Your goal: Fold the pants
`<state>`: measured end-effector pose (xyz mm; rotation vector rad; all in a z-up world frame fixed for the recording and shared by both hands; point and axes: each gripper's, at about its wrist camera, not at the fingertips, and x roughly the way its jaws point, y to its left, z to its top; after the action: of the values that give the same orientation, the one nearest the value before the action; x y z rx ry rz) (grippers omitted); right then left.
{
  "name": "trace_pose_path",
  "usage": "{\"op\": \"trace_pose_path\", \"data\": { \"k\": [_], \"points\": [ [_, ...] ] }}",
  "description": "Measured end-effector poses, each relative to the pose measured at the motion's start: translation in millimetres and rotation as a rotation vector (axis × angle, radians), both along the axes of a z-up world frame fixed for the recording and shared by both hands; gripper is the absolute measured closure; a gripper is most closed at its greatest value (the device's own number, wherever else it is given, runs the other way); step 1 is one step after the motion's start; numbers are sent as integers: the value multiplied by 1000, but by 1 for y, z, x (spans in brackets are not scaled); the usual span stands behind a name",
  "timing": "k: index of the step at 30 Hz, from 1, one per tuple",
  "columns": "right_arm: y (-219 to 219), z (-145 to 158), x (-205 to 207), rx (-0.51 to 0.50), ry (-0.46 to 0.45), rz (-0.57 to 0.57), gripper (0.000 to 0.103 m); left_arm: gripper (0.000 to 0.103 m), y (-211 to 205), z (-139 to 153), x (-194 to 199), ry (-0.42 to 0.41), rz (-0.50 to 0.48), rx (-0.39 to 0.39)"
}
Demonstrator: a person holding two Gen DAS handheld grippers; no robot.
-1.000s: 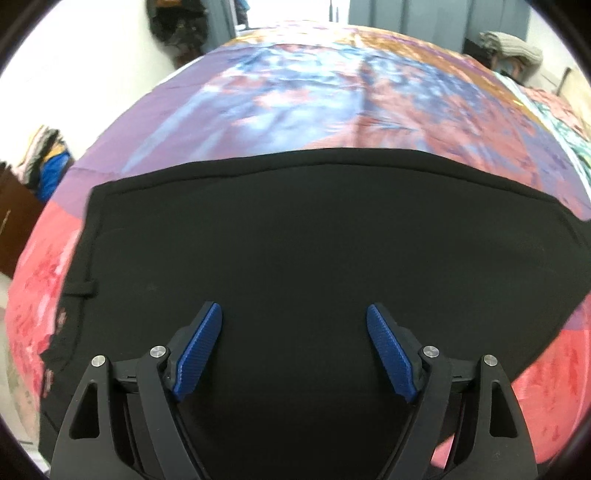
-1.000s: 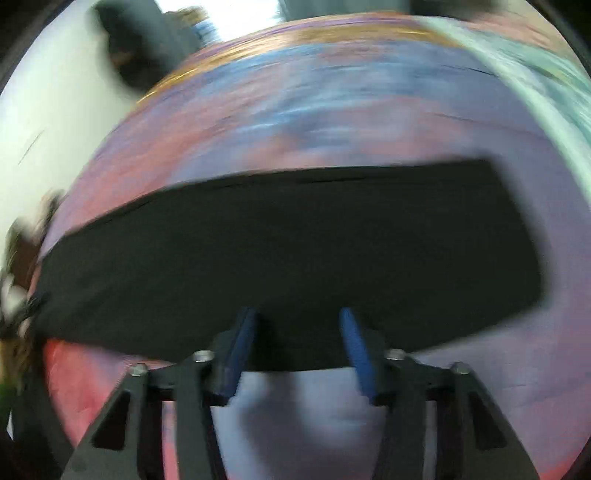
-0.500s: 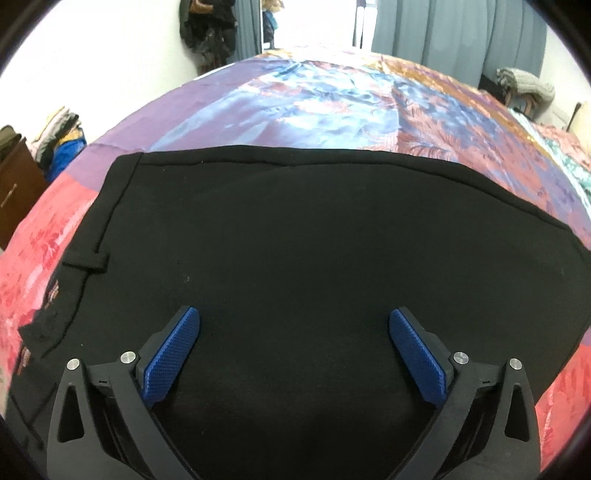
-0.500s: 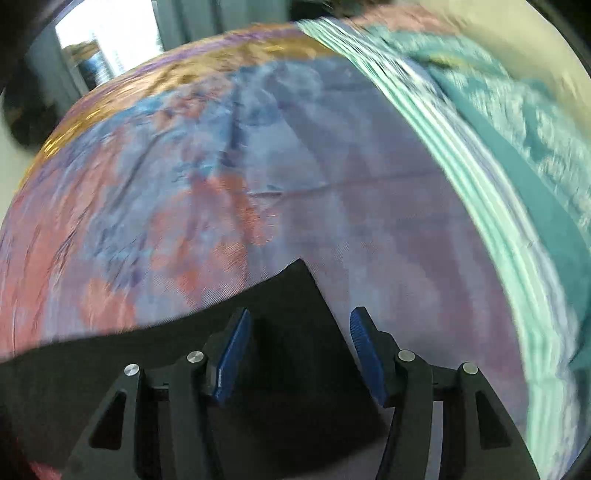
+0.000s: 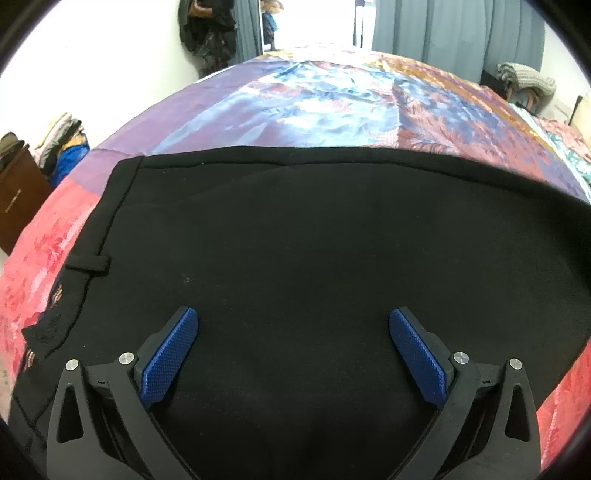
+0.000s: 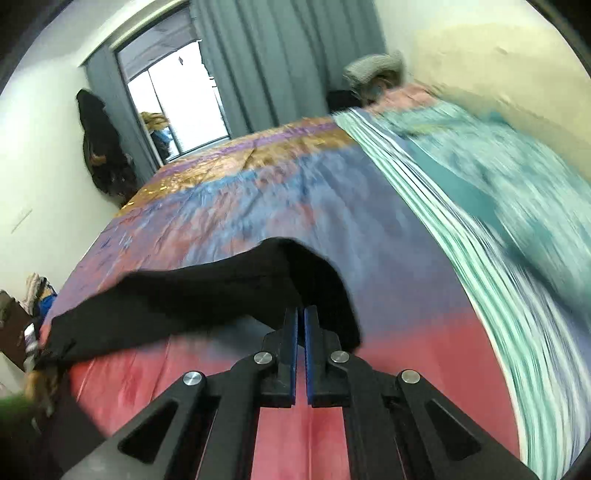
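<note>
Black pants (image 5: 295, 240) lie spread on a colourful bedspread (image 5: 332, 99), waistband and a belt loop (image 5: 88, 264) at the left. My left gripper (image 5: 293, 314) hovers just above the cloth near the waist, wide open, nothing between its blue pads (image 5: 170, 354). In the right wrist view my right gripper (image 6: 301, 310) is shut on the far end of the pants (image 6: 221, 291). That end is raised off the bedspread (image 6: 295, 192), and the cloth sags from the tips back down toward the left.
A teal striped blanket (image 6: 480, 221) covers the bed's right side. A wooden dresser (image 5: 14, 199) with piled clothes (image 5: 62, 147) stands left of the bed. Dark clothes (image 6: 99, 147) hang on the wall; grey curtains (image 5: 443, 33) and a window are behind.
My right gripper slid along the pants to their end, closed on the cloth and lifted it. My left gripper opened wider and stayed over the waist area.
</note>
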<state>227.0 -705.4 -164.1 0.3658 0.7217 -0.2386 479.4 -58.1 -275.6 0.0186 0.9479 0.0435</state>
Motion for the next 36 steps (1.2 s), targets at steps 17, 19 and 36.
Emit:
{"op": "trace_pose_path", "data": {
  "k": [17, 19, 36],
  "points": [
    [133, -92, -73, 464, -8, 0, 49, 0, 18, 16, -81, 6, 78, -182],
    [133, -105, -63, 412, 57, -98, 49, 0, 14, 14, -87, -30, 64, -161],
    [107, -100, -62, 243, 62, -375, 49, 0, 14, 12, -85, -41, 64, -153]
  ]
}}
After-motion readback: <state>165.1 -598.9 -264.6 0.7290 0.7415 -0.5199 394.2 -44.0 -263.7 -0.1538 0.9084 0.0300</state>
